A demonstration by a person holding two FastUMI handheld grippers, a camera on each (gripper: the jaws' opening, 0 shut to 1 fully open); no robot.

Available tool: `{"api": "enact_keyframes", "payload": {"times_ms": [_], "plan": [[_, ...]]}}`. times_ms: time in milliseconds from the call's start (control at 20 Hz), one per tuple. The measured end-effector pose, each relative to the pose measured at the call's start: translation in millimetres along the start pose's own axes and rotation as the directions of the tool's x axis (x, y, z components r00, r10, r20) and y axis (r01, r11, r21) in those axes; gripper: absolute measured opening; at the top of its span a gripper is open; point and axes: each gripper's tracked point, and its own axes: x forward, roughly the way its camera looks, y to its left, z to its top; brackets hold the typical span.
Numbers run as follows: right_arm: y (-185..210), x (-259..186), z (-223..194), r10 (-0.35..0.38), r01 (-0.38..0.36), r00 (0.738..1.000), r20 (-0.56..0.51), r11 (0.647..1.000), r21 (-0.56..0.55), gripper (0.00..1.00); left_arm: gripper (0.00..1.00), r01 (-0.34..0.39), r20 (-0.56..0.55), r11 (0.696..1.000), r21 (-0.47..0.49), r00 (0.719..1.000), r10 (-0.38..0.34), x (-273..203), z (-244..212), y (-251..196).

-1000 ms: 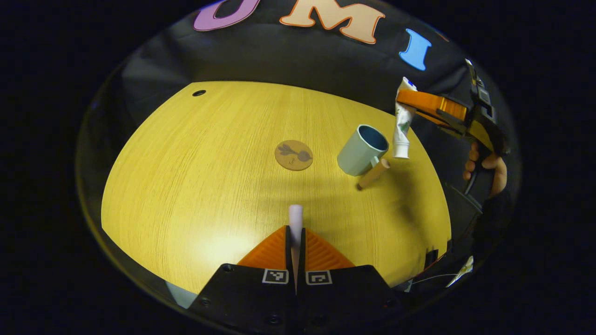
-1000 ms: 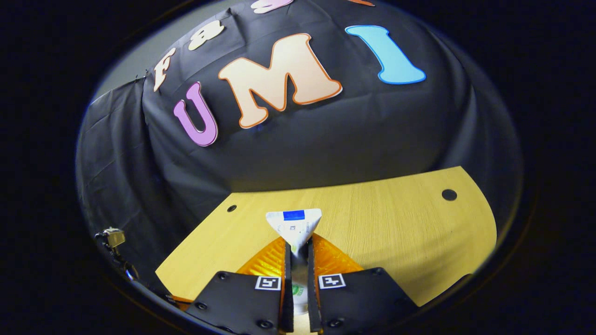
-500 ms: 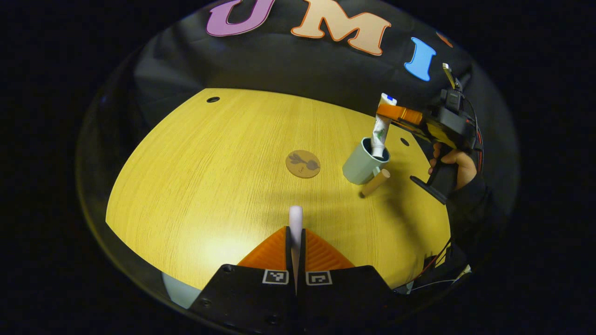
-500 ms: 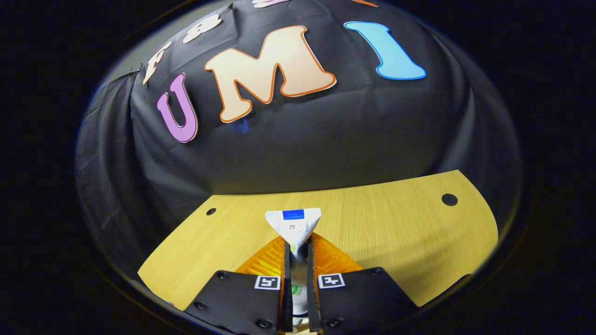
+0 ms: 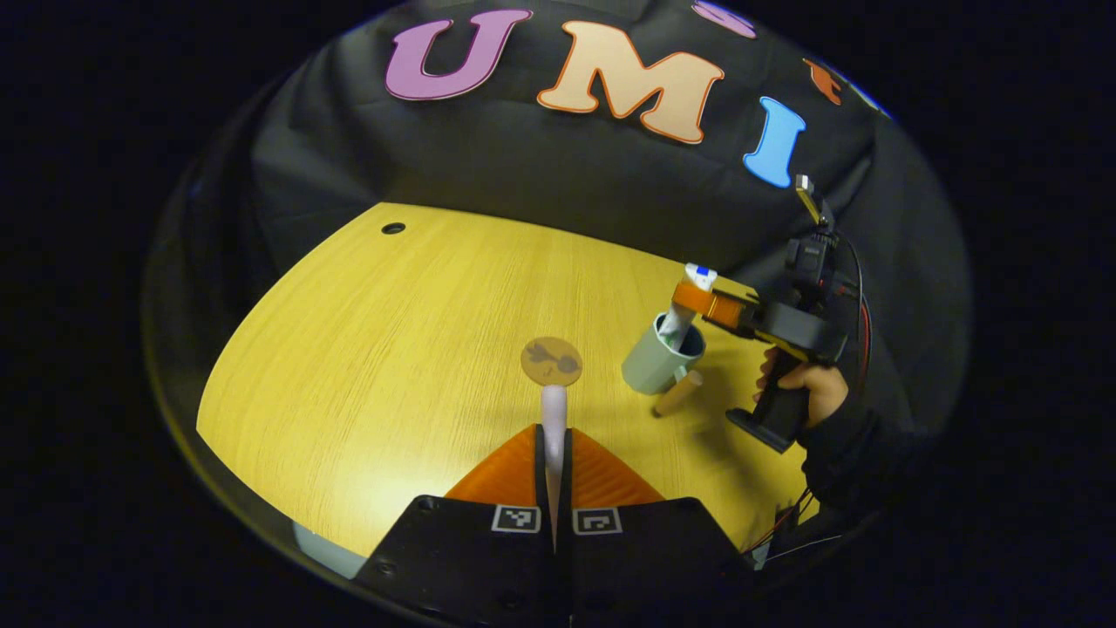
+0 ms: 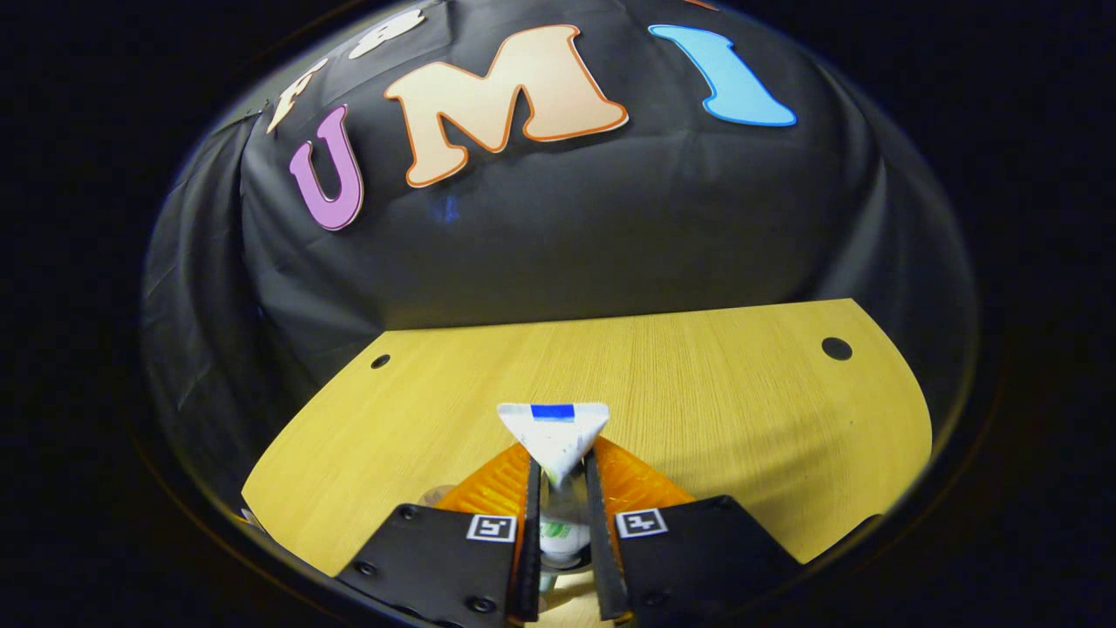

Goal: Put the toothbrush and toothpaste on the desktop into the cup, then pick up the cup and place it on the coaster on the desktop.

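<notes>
In the left gripper view, the left gripper [image 5: 554, 453] is sitting at the bottom centre of the frame, its two fingers drawn almost together and pinching the toothbrush [image 5: 554, 410], whose pale end is sticking up just above the fingertips. Beyond that end, near the middle of the frame, the round coaster [image 5: 551, 360] is lying flat on the wooden desktop [image 5: 366, 349]. To the right of the coaster, the pale green cup [image 5: 656, 359] is standing on the desktop, with its wooden handle [image 5: 678, 393] pointing toward the lower right.

Above the cup, at the right of the frame, the right gripper [image 5: 697, 299] is reaching in from the right, held by a hand [image 5: 802, 384] in a dark sleeve. It is holding the toothpaste [image 5: 683, 307] roughly upright, with the tube's lower end inside the mouth of the cup and its flat crimped end rising above the fingers.

In the right gripper view, the right gripper [image 6: 561, 488] is showing at the bottom centre. Its fingers are standing slightly apart, with the toothpaste [image 6: 554, 436] between them, and each finger is lying against a side of the tube. The tube's flat triangular end is fanning out above the fingertips, and the tube's body is running down between them toward the bottom edge of the frame. The desktop [image 6: 741, 392] is spreading across the lower half of this view.
</notes>
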Motion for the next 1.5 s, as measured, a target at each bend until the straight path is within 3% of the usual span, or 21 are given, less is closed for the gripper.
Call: {"api": "enact_keyframes", "payload": {"times_ms": [150, 300, 400, 650, 1050, 1300, 1500], "plan": [[4, -19, -9, 0.031, -0.031, 0.999, -0.015, 0.999, 0.012, 0.46, 0.0, 0.025, 0.041, 1.0, 0.012, 0.999, -0.026, 14, 28, -13], [-2, -47, -15, 0.048, -0.048, 0.999, -0.011, 0.999, 0.021, 1.0, 0.0, 0.059, 0.098, 0.998, 0.018, 0.993, -0.061, 28, 56, -29], [-15, -67, -18, 0.04, -0.04, 0.999, -0.001, 0.999, 0.035, 0.95, 0.0, 0.092, 0.139, 0.996, 0.02, 0.986, -0.094, 31, 68, -39], [-56, -115, -25, -0.019, 0.017, 1.0, 0.009, 0.994, 0.112, 0.99, 0.0, 0.159, 0.202, 0.987, 0.025, 0.966, -0.16, 54, 108, -68], [-118, -174, -46, -0.136, 0.135, 0.991, -0.009, 0.976, 0.169, 0.99, 0.0, 0.247, 0.34, 0.969, 0.023, 0.909, -0.24, 101, 167, -118], [-145, -201, -60, -0.199, 0.199, 0.98, -0.024, 0.961, 0.19, 0.99, 0.0, 0.257, 0.37, 0.966, -0.016, 0.899, -0.233, 139, 176, -137], [-173, -222, -68, -0.256, 0.257, 0.966, -0.035, 0.943, 0.213, 0.99, 0.0, 0.221, 0.424, 0.973, -0.072, 0.889, -0.171, 161, 189, -129]]}}
